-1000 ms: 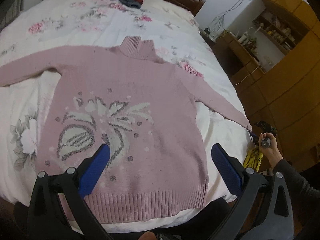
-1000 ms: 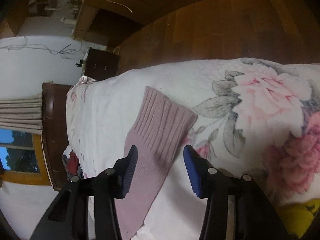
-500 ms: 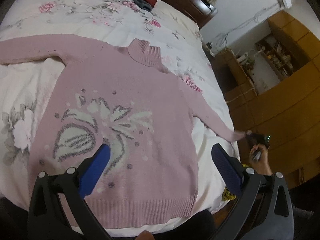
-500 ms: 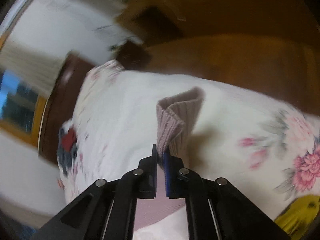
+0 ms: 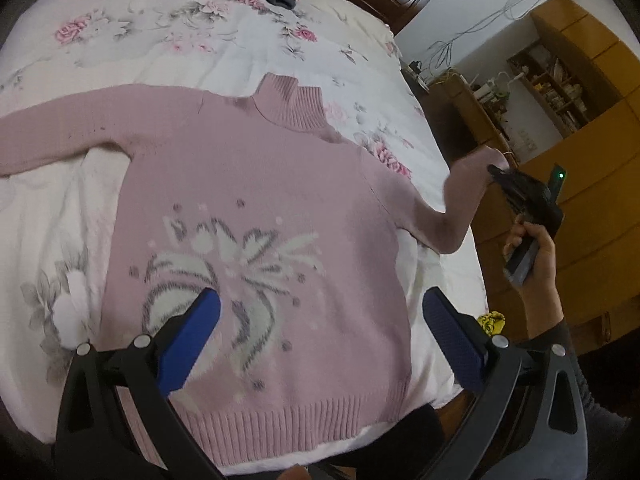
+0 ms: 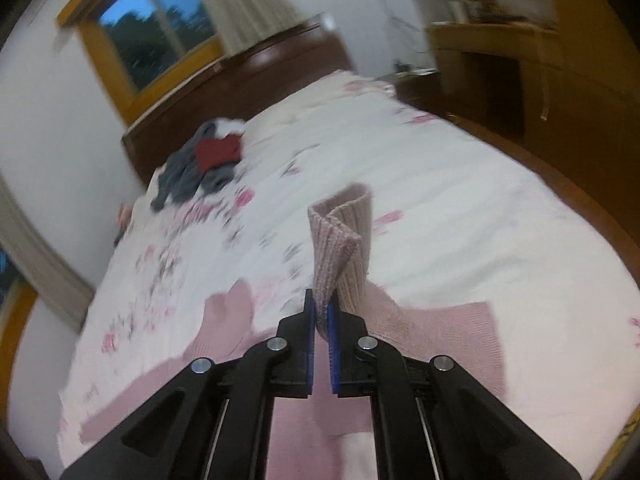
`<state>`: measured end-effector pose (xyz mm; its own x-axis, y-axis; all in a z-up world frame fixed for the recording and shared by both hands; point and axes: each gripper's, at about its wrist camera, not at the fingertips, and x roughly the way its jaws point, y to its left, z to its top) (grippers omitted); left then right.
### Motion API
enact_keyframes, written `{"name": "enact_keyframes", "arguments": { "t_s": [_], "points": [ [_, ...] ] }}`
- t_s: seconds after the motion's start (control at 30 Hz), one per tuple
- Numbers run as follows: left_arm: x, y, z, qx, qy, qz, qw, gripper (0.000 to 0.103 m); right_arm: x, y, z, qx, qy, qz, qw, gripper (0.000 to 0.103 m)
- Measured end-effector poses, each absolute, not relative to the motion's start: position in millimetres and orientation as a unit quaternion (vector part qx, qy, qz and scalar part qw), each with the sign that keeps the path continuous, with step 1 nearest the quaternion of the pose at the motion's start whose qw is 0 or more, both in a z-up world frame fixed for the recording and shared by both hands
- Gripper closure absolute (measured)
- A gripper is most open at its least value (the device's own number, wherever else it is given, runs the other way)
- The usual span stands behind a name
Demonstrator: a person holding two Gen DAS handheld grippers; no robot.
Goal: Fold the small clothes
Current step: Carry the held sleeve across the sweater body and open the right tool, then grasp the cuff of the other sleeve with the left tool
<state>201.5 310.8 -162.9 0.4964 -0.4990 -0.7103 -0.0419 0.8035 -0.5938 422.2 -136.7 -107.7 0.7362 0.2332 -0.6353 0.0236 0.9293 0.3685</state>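
Pinching only the ribbed cuff (image 6: pixel 340 240), the right gripper (image 6: pixel 321 312) could lose the lifted sleeve (image 5: pixel 452 216). Left gripper (image 5: pixel 320 332) hangs spread wide and empty over the near hem of the pink sweater (image 5: pixel 256 208), so its body may drag

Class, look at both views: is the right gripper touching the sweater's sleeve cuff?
Touching. In the right wrist view the right gripper has its blue pads pinched on the pink cuff, which stands up lifted off the bed.

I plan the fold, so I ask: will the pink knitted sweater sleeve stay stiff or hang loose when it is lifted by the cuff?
Probably loose: the pink knitted sweater sleeve bends sharply and sags below the right hand-held gripper. Its ribbed cuff curls over itself, so it likely folds easily. The knit looks thick, perhaps not slippery.
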Motion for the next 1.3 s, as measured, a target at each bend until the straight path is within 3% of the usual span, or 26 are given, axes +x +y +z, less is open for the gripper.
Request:
{"name": "enact_keyframes", "arguments": {
  "t_s": [0.13,0.3,0.37,0.4,0.47,0.5,0.53,0.83,1.0,1.03,1.07,1.1,1.13,1.17,1.3],
  "points": [
    [225,314,-170,-0.287,0.481,-0.154,0.814,0.003,429,-60,-145,0.109,0.387,0.071,0.913,0.098],
    [263,303,-178,-0.301,0.472,-0.188,0.807,0.003,416,24,-236,-0.020,0.437,0.068,0.897,0.098],
    [279,296,-184,-0.314,0.474,-0.202,0.798,0.003,405,43,-276,-0.073,0.462,0.069,0.881,0.089],
    [293,293,-191,-0.333,0.475,-0.206,0.788,0.003,401,50,-289,-0.088,0.475,0.077,0.872,0.077],
    [313,286,-202,-0.359,0.481,-0.211,0.771,0.003,380,55,-290,-0.111,0.444,0.092,0.884,0.066],
    [325,283,-209,-0.372,0.487,-0.213,0.761,0.003,370,53,-286,-0.114,0.434,0.101,0.888,0.054],
    [343,275,-221,-0.390,0.496,-0.220,0.744,0.003,359,50,-281,-0.110,0.425,0.104,0.892,0.048],
    [457,181,-321,-0.413,0.592,-0.217,0.657,0.003,237,-19,-253,0.009,0.428,0.127,0.895,0.041],
    [487,152,-335,-0.405,0.611,-0.209,0.648,0.005,203,-46,-251,0.088,0.432,0.124,0.889,0.038],
    [489,153,-336,-0.403,0.613,-0.206,0.648,0.007,199,-48,-251,0.103,0.433,0.124,0.887,0.036],
    [494,150,-334,-0.393,0.619,-0.200,0.650,0.022,195,-50,-251,0.122,0.434,0.126,0.884,0.036],
    [495,149,-334,-0.382,0.626,-0.194,0.652,0.055,194,-50,-252,0.133,0.434,0.127,0.882,0.036],
    [497,150,-335,-0.370,0.635,-0.183,0.653,0.071,192,-49,-253,0.142,0.435,0.129,0.880,0.036],
    [499,153,-337,-0.367,0.639,-0.180,0.652,0.097,190,-48,-253,0.147,0.434,0.131,0.879,0.036],
    [501,155,-322,-0.349,0.634,-0.189,0.664,0.097,182,-42,-259,0.158,0.434,0.138,0.876,0.035]
  ]
}}
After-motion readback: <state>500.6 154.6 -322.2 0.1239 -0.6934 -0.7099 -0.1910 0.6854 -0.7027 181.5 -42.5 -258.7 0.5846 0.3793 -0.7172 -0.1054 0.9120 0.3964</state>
